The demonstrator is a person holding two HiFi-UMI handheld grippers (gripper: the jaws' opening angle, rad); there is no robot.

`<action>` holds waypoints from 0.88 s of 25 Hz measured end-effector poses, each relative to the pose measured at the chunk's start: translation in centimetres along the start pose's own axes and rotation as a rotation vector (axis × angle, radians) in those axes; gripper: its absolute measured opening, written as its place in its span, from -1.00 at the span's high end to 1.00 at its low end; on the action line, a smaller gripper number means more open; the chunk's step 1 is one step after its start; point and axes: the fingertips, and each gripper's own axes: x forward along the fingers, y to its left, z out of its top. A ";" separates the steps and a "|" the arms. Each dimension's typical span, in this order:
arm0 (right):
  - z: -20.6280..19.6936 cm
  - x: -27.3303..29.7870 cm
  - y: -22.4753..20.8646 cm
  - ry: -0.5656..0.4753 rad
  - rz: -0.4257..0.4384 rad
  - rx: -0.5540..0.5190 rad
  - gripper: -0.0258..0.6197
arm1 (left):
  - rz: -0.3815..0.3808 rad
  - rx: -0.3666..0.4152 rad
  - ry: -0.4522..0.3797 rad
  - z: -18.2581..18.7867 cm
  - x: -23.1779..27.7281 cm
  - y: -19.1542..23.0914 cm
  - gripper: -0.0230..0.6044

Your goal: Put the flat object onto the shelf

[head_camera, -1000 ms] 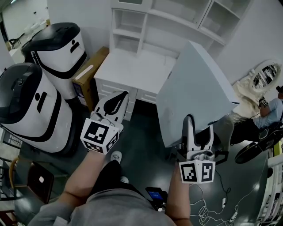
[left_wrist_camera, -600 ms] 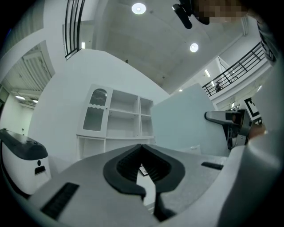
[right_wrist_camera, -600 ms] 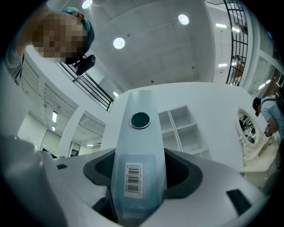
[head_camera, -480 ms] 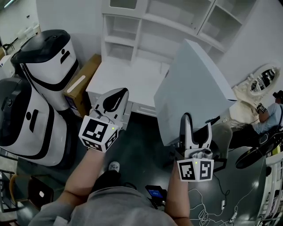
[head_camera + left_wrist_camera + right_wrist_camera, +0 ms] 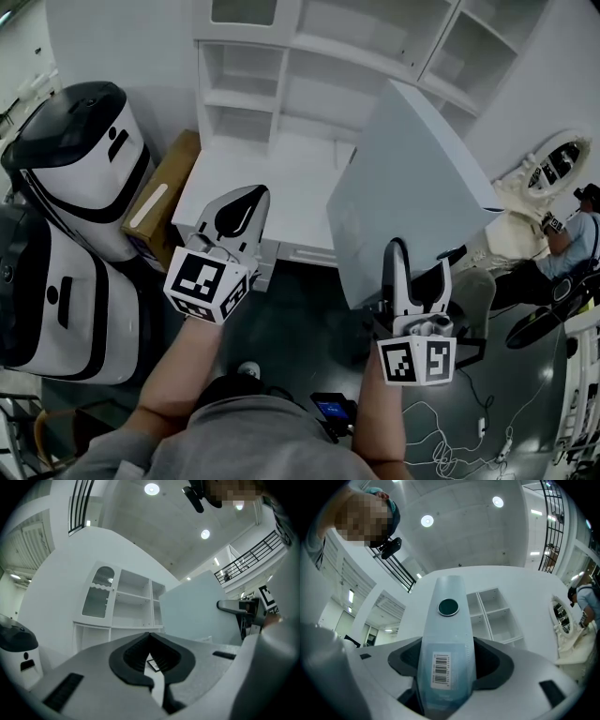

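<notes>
The flat object (image 5: 412, 187) is a large pale grey-blue folder, held upright on edge in front of the white shelf unit (image 5: 309, 66). My right gripper (image 5: 419, 277) is shut on its lower edge. In the right gripper view its spine (image 5: 447, 639), with a barcode label and a round hole, stands between the jaws of that gripper (image 5: 447, 665). My left gripper (image 5: 239, 202) is shut and holds nothing, hovering over the white desk top (image 5: 281, 183) to the left of the folder. In the left gripper view the closed jaw tips of this gripper (image 5: 150, 637) point at the shelf (image 5: 133, 604), with the folder (image 5: 192, 609) on the right.
Two white-and-black machines (image 5: 84, 159) stand at the left, with a cardboard box (image 5: 159, 197) between them and the desk. A seated person (image 5: 572, 234) is at the far right. Cables (image 5: 450, 431) lie on the dark floor.
The shelf and desk have come nearer and sit lower in the head view. Both grippers keep their pose, and the right one holds the folder as before.
</notes>
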 end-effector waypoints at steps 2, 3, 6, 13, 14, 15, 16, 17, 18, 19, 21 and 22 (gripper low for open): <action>-0.4 0.8 -0.1 -0.001 -0.017 -0.003 -0.07 | -0.013 -0.002 0.002 -0.3 0.8 1.0 0.91; -0.5 1.3 -0.2 -0.001 -0.024 -0.003 -0.06 | -0.018 -0.003 0.004 -0.4 1.3 1.5 0.91; -0.8 2.2 -0.7 0.005 -0.047 -0.009 -0.07 | -0.031 -0.008 0.009 -0.9 2.4 2.4 0.91; -2.1 3.7 -2.3 0.024 -0.066 -0.006 -0.06 | -0.030 -0.022 0.026 -2.2 4.5 3.4 0.91; -2.3 4.0 -2.6 0.026 -0.063 -0.004 -0.07 | -0.028 -0.023 0.029 -2.4 4.8 3.4 0.91; -2.4 4.4 -2.9 0.027 -0.058 -0.001 -0.07 | -0.026 -0.023 0.031 -2.5 5.2 3.4 0.91; -2.6 4.9 -3.2 0.026 -0.053 0.002 -0.06 | -0.022 -0.022 0.034 -2.6 5.7 3.5 0.91; -2.8 5.4 -3.5 0.025 -0.047 0.006 -0.06 | -0.019 -0.020 0.036 -2.8 6.2 3.6 0.91; -3.0 5.9 -3.9 0.022 -0.041 0.010 -0.06 | -0.017 -0.019 0.036 -2.9 6.7 3.7 0.91; -3.2 6.5 -4.3 0.020 -0.035 0.013 -0.06 | -0.015 -0.019 0.034 -3.1 7.3 3.7 0.91; -3.7 7.7 -5.2 0.017 -0.020 0.017 -0.06 | -0.014 -0.022 0.025 -3.2 8.5 3.8 0.91; -3.9 8.3 -5.7 0.015 -0.012 0.015 -0.06 | -0.013 -0.022 0.022 -3.2 9.2 3.8 0.91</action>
